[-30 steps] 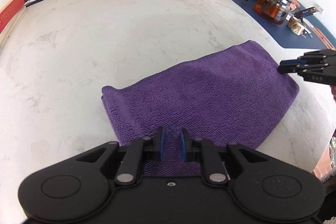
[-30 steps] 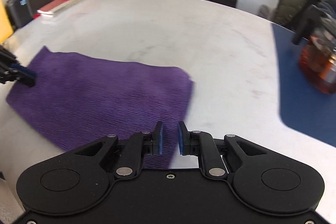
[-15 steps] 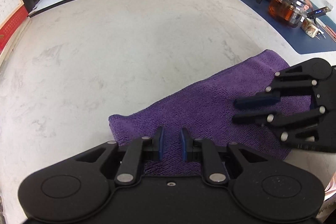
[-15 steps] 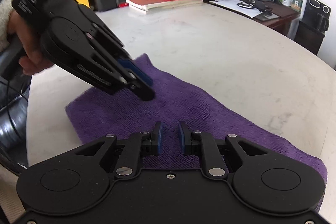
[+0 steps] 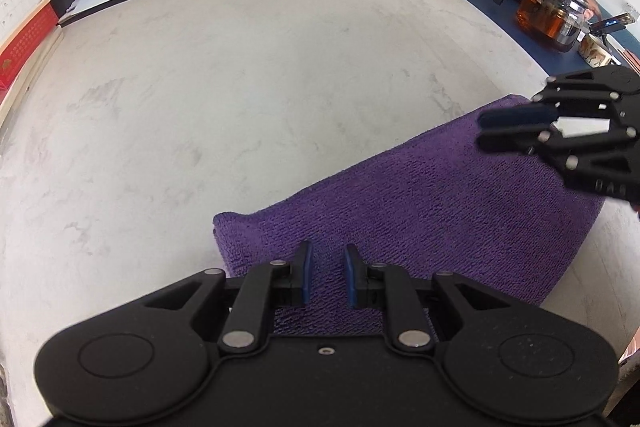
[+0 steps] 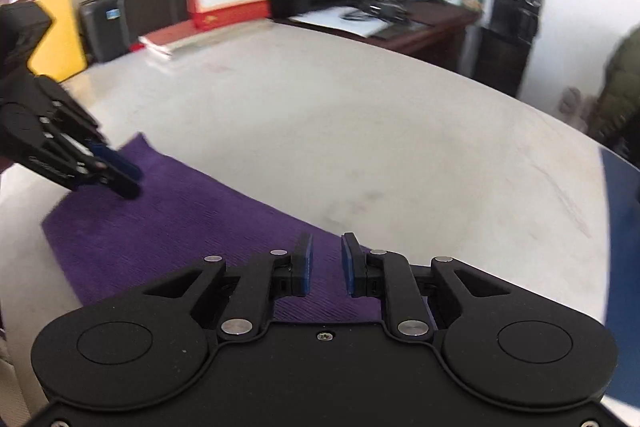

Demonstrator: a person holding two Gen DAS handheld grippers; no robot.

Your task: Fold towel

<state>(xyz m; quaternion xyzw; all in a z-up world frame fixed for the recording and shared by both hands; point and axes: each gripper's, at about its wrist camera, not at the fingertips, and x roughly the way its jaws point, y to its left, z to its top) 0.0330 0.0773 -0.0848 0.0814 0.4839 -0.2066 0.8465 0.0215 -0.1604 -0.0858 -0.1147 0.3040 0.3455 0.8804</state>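
While sitting on blue mat (image 5: 532,39), teapot (image 5: 550,11) holds tea.

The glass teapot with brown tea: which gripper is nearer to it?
Right. The right gripper hovers over the purple towel's far end, near the teapot; the left gripper is at the opposite end.

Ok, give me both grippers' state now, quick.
Left gripper: open, holding nothing, over the towel.
Right gripper: open, holding nothing, over the towel's other end.
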